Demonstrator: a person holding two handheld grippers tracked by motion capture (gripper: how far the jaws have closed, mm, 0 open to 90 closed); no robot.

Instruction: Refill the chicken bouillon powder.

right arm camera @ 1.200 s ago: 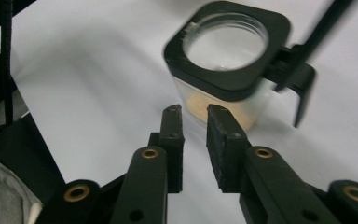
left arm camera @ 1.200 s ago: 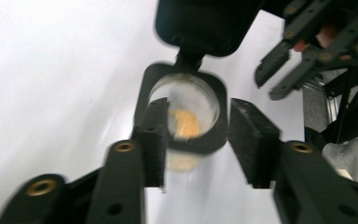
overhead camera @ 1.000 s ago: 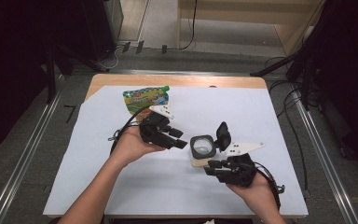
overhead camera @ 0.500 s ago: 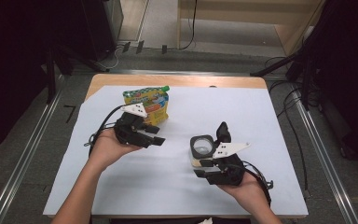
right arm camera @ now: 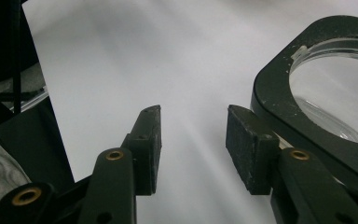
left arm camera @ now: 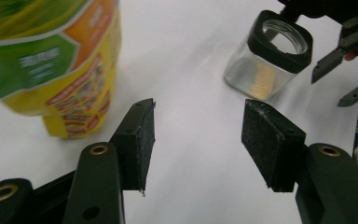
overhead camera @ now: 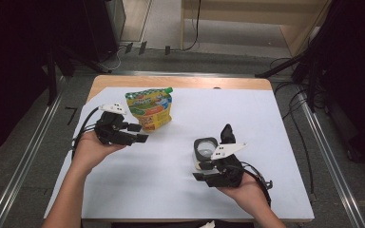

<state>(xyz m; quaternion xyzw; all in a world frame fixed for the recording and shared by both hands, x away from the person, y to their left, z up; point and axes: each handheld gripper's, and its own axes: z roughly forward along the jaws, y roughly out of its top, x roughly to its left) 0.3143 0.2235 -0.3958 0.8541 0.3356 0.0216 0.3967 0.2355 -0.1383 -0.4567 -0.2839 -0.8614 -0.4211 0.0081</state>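
A yellow and green snack pouch (overhead camera: 149, 108) stands at the back left of the white mat; it also fills the upper left of the left gripper view as the pouch (left arm camera: 51, 65). A clear square jar (overhead camera: 205, 148) with a black rim sits open near the middle. My left gripper (overhead camera: 140, 133) is just in front of the pouch, and its jaws have just been opening. They stand open (left arm camera: 198, 135) with nothing between them. My right gripper (overhead camera: 200, 171) is at the jar's near side. Its jaws have also just been opening and are empty (right arm camera: 193, 149), with the jar rim (right arm camera: 279, 93) beside the right jaw.
A black upright piece (overhead camera: 226, 134) stands right behind the jar. The white mat (overhead camera: 266, 118) covers a wooden table with bare wood along the far edge. Cables trail from both grippers. Dark stands and cables crowd the floor around the table.
My left gripper has moved left, away from the jar, to the front of the pouch. The right gripper has drawn back a little from the jar. Both sets of jaws stand wider.
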